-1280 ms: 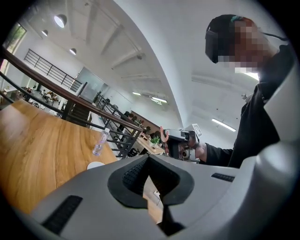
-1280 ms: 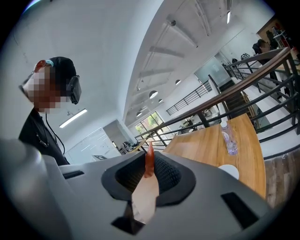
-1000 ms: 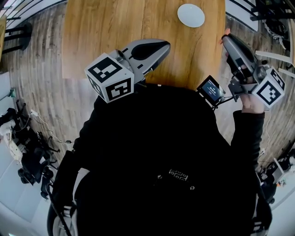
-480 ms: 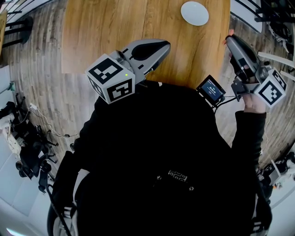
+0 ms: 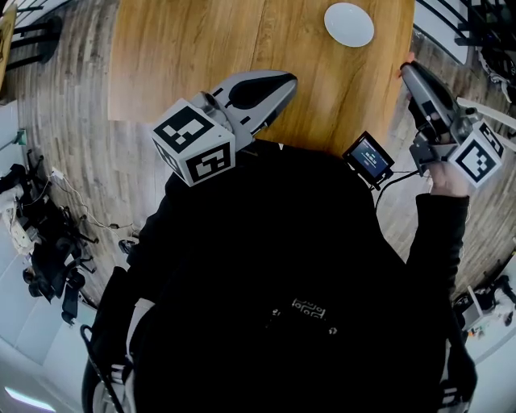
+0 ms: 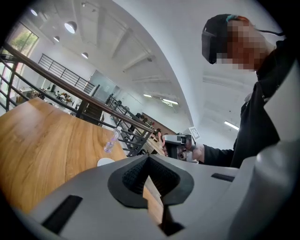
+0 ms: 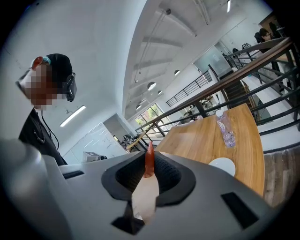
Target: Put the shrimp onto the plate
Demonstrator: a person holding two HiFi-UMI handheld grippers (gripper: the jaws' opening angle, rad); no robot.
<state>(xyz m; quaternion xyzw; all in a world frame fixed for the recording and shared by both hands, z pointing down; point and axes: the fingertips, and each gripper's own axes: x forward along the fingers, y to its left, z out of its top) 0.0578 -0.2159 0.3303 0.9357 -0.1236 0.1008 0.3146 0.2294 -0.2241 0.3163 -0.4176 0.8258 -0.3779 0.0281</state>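
The wooden table (image 5: 185, 56) stands on a plank floor (image 5: 72, 121). A round white plate (image 5: 349, 24) lies flat on the table, close to its right-hand edge and well back from the near edge. A clear plastic bottle (image 7: 226, 129) stands upright beyond the plate, apart from it and nearer the far right corner.
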